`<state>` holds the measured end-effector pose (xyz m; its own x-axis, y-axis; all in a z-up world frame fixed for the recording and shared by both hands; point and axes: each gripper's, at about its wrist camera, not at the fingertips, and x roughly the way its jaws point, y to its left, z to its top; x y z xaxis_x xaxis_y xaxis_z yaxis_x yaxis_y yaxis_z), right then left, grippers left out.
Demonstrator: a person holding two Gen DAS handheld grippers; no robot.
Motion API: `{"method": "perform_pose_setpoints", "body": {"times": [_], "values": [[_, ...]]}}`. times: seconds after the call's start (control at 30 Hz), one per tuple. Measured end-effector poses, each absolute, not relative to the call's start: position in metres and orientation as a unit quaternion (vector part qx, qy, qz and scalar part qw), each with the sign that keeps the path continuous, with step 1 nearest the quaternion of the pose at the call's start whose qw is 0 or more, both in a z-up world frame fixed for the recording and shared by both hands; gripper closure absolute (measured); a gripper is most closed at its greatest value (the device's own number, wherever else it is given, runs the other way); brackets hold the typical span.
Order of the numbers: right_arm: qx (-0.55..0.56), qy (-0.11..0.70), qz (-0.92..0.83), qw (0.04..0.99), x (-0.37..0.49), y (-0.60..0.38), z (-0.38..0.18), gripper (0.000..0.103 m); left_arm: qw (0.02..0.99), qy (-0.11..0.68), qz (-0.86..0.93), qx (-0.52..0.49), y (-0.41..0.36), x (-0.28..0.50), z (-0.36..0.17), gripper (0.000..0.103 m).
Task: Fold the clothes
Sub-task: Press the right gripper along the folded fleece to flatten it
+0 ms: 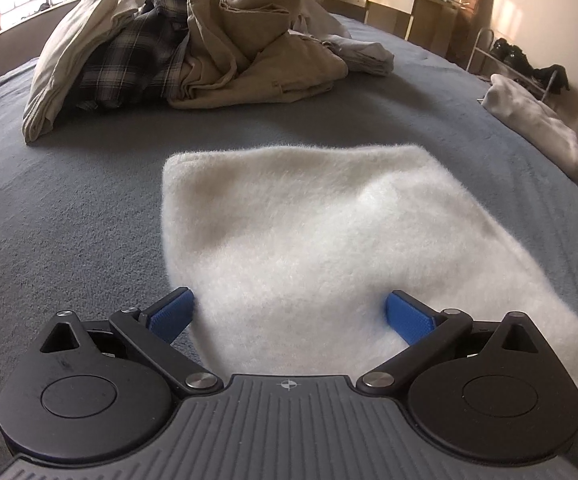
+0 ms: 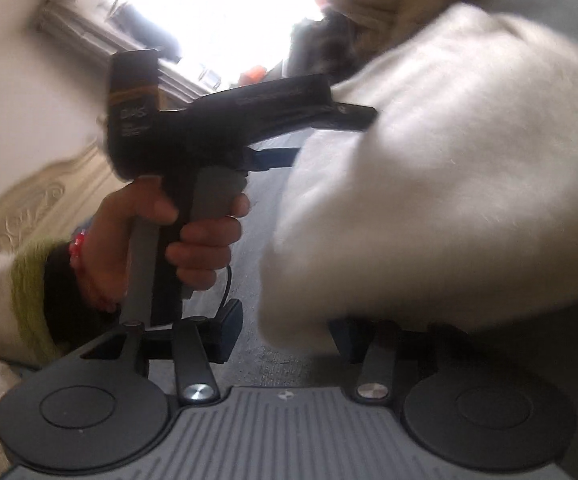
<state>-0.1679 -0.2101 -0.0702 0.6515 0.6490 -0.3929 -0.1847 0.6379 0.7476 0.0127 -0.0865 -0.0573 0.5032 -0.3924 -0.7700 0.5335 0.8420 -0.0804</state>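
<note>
A white fuzzy garment (image 1: 309, 232) lies folded flat on the grey-blue bed cover (image 1: 69, 220). My left gripper (image 1: 291, 308) straddles its near edge. The blue pads (image 1: 173, 314) stand wide apart and the cloth between them is not bunched. The right wrist view is blurred. There the same garment (image 2: 449, 180) fills the right half and drapes over the right finger of my right gripper (image 2: 289, 336). Its jaws stand partly apart, with bed cover showing in the gap beside the left finger (image 2: 229, 332). A hand (image 2: 137, 232) holds the left gripper's black body (image 2: 193, 120), whose fingers reach into the cloth.
A heap of unfolded clothes (image 1: 193, 48), beige, plaid and cream, lies at the far side of the bed. Another pale garment (image 1: 537, 120) rests near the right edge. Beyond stand a desk (image 1: 393, 0) and a shoe rack (image 1: 521, 60). A bright window (image 2: 217, 4) glares.
</note>
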Motion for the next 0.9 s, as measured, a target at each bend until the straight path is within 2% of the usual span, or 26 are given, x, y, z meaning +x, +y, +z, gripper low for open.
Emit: {"method": "perform_pose_setpoints", "body": {"times": [0.13,0.17,0.33,0.57,0.73,0.87,0.9], "values": [[0.303,0.353,0.307,0.830,-0.165,-0.184,-0.064,0.048,0.863,0.421,-0.266,0.083,-0.089,0.013,-0.058,0.000],[0.296,0.354,0.316,0.829,-0.165,-0.179,-0.063,0.053,0.863,0.421,-0.266,0.084,-0.089,0.012,-0.057,0.000],[0.273,0.345,0.313,0.842,-0.159,-0.164,-0.061,0.055,0.863,0.421,-0.266,0.084,-0.089,0.012,-0.057,0.000],[0.266,0.356,0.370,0.816,-0.165,-0.190,-0.034,0.054,0.860,0.419,-0.277,0.085,-0.087,0.013,-0.057,0.000],[0.231,0.304,0.317,0.868,-0.172,-0.239,0.010,0.055,0.863,0.414,-0.276,0.090,-0.088,0.011,-0.057,0.000],[0.181,0.303,0.208,0.912,-0.173,-0.276,0.015,0.062,0.862,0.419,-0.264,0.105,-0.094,0.010,-0.052,0.000],[0.178,0.320,0.182,0.913,-0.169,-0.282,0.006,0.069,0.863,0.419,-0.261,0.111,-0.095,0.010,-0.051,0.000]]}}
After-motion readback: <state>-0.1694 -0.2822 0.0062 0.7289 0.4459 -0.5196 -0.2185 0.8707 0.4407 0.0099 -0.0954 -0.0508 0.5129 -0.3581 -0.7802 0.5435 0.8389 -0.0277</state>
